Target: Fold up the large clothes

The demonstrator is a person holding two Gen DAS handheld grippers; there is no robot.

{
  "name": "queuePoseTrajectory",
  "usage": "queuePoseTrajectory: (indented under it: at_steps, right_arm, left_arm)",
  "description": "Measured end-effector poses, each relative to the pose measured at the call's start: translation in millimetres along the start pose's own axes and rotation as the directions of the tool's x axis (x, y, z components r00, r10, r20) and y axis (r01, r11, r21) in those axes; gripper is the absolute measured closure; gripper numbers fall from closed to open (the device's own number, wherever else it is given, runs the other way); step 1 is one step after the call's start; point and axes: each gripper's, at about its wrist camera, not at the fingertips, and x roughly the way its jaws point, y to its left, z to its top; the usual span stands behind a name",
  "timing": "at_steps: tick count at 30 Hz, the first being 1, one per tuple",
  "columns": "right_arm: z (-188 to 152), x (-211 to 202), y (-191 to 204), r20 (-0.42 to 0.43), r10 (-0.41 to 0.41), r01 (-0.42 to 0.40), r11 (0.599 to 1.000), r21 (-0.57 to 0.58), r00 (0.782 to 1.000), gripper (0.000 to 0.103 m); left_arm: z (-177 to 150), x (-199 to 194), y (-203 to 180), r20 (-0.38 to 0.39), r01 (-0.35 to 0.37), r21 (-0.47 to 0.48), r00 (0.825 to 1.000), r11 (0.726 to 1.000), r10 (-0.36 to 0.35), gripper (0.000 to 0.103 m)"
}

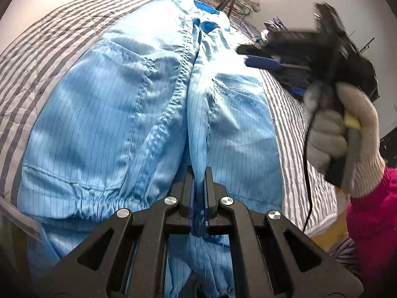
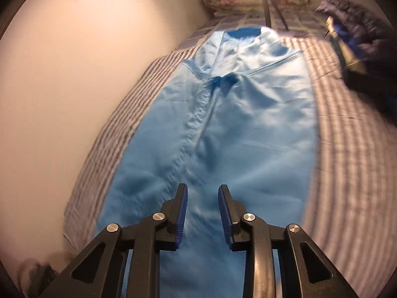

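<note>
A large light-blue pinstriped garment (image 1: 119, 114) lies spread along a striped bed, collar at the far end. My left gripper (image 1: 199, 171) is shut on a fold of this garment near its centre seam at the near end. In the right wrist view the same garment (image 2: 238, 136) stretches away, blurred by motion. My right gripper (image 2: 202, 188) is open and empty, hovering above the garment's near part. In the left wrist view the right gripper (image 1: 250, 54) shows at the right, held by a gloved hand above the bed.
The bed has a grey-and-white striped cover (image 1: 37, 49), also seen in the right wrist view (image 2: 347, 124). A wall (image 2: 74, 74) runs along the left. Folded bedding (image 2: 248, 0) lies at the far end. Dark items (image 2: 359, 37) lie at the far right.
</note>
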Motion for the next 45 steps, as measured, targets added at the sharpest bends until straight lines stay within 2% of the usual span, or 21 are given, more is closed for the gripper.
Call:
queuePoseTrajectory:
  at_steps: [3, 7, 9, 11, 13, 16, 17, 18, 19, 20, 21, 25, 28, 31, 33, 35, 37, 39, 40, 42, 45]
  right_arm:
    - [-30.8, -14.8, 3.7, -0.005, 0.011, -0.011, 1.0, -0.029, 1.0, 0.076]
    - [-79.2, -13.8, 20.0, -0.059, 0.017, -0.025, 0.99, -0.138, 0.998, 0.076]
    - [-101.8, -7.8, 26.1, -0.102, -0.035, 0.012, 0.975, -0.22, 0.994, 0.076]
    - [-123.3, 4.5, 23.5, -0.146, -0.141, 0.093, 0.951, -0.294, 0.979, 0.08]
    - [-132.7, -3.1, 18.1, -0.117, -0.151, 0.108, 0.943, -0.315, 0.982, 0.081]
    - [-133.8, -19.5, 8.3, -0.118, -0.096, 0.066, 0.969, -0.239, 0.988, 0.078]
    - [-133.9, -26.4, 5.3, -0.103, -0.089, 0.064, 0.973, -0.221, 0.991, 0.075]
    - [-134.5, -36.0, 0.5, -0.078, -0.085, 0.069, 0.979, -0.19, 0.993, 0.068]
    - [-136.1, -45.5, -5.3, -0.057, -0.08, 0.071, 0.987, -0.144, 0.995, 0.062]
    - [-138.2, -52.6, -12.3, -0.044, -0.063, 0.059, 0.994, -0.09, 0.997, 0.048]
    - [-141.5, -58.2, -20.1, -0.04, -0.036, 0.035, 0.999, -0.032, 0.999, 0.04]
    - [-158.6, -61.1, -44.2, -0.069, 0.071, -0.06, 0.986, 0.154, 0.995, 0.039]
    - [-168.6, -52.2, -50.0, -0.089, 0.163, -0.136, 0.959, 0.248, 0.983, 0.04]
    - [-177.7, -43.2, -50.7, -0.099, 0.218, -0.181, 0.938, 0.295, 0.971, 0.045]
    - [-181.6, -38.2, -50.2, -0.1, 0.247, -0.205, 0.927, 0.313, 0.964, 0.046]
    - [-179.0, -31.8, -49.8, -0.094, 0.272, -0.229, 0.918, 0.324, 0.958, 0.046]
    - [-178.1, -28.7, -52.1, -0.09, 0.313, -0.266, 0.901, 0.342, 0.945, 0.048]
    - [-177.5, -21.1, -54.7, -0.11, 0.347, -0.288, 0.887, 0.361, 0.931, 0.068]
    - [-178.3, -18.3, -55.0, -0.12, 0.355, -0.292, 0.885, 0.362, 0.927, 0.072]
    - [-174.7, -13.5, -53.4, -0.14, 0.361, -0.295, 0.889, 0.352, 0.922, 0.095]
    - [-169.7, -17.4, -53.9, -0.145, 0.36, -0.296, 0.895, 0.334, 0.922, 0.102]
  left_arm:
    - [-8.8, -20.3, -2.3, 0.002, 0.017, 0.02, 1.0, 1.0, -0.017, 0.084]
    - [-5.2, -50.8, -1.3, 0.055, 0.032, 0.049, 0.998, 0.998, -0.035, 0.083]
    - [2.3, -57.6, 3.0, 0.067, 0.006, 0.06, 0.998, 0.998, -0.01, 0.083]
    - [9.4, -64.8, 13.6, 0.069, -0.038, 0.072, 0.997, 0.997, 0.033, 0.083]
    - [17.7, -67.6, 26.7, 0.063, -0.082, 0.066, 0.995, 0.994, 0.078, 0.083]
    - [31.1, -70.7, 49.0, 0.052, -0.134, 0.036, 0.99, 0.99, 0.132, 0.083]
    - [35.5, -71.4, 56.8, 0.047, -0.138, 0.023, 0.989, 0.99, 0.137, 0.078]
    - [38.6, -73.4, 63.7, 0.043, -0.143, 0.012, 0.989, 0.99, 0.142, 0.066]
    - [41.3, -75.6, 71.2, 0.044, -0.153, -0.002, 0.987, 0.988, 0.153, 0.058]
    - [43.6, -77.4, 79.1, 0.043, -0.159, -0.015, 0.986, 0.987, 0.159, 0.049]
    - [45.4, -76.1, 86.9, 0.034, -0.159, -0.033, 0.986, 0.987, 0.16, 0.049]
    - [49.1, -66.0, 115.6, -0.019, -0.134, -0.114, 0.991, 0.984, 0.132, 0.049]
    - [45.6, -52.7, 138.0, -0.08, -0.064, -0.215, 0.996, 0.975, 0.047, 0.049]
    - [40.9, -46.1, 149.2, -0.098, -0.001, -0.277, 0.995, 0.961, -0.028, 0.049]
    - [39.7, -45.5, 149.9, -0.108, 0.019, -0.278, 0.993, 0.96, -0.052, 0.067]
    - [36.2, -42.0, 150.0, -0.134, 0.037, -0.28, 0.988, 0.959, -0.077, 0.079]
    - [32.4, -39.8, 147.4, -0.143, 0.042, -0.269, 0.986, 0.962, -0.083, 0.081]
    - [31.2, -40.6, 142.4, -0.147, 0.046, -0.237, 0.986, 0.971, -0.082, 0.091]
    - [30.0, -39.9, 141.6, -0.152, 0.056, -0.236, 0.984, 0.97, -0.094, 0.093]
    - [28.7, -39.6, 140.1, -0.153, 0.049, -0.231, 0.984, 0.972, -0.086, 0.097]
    - [29.5, -42.2, 136.8, -0.148, 0.049, -0.234, 0.985, 0.971, -0.085, 0.101]
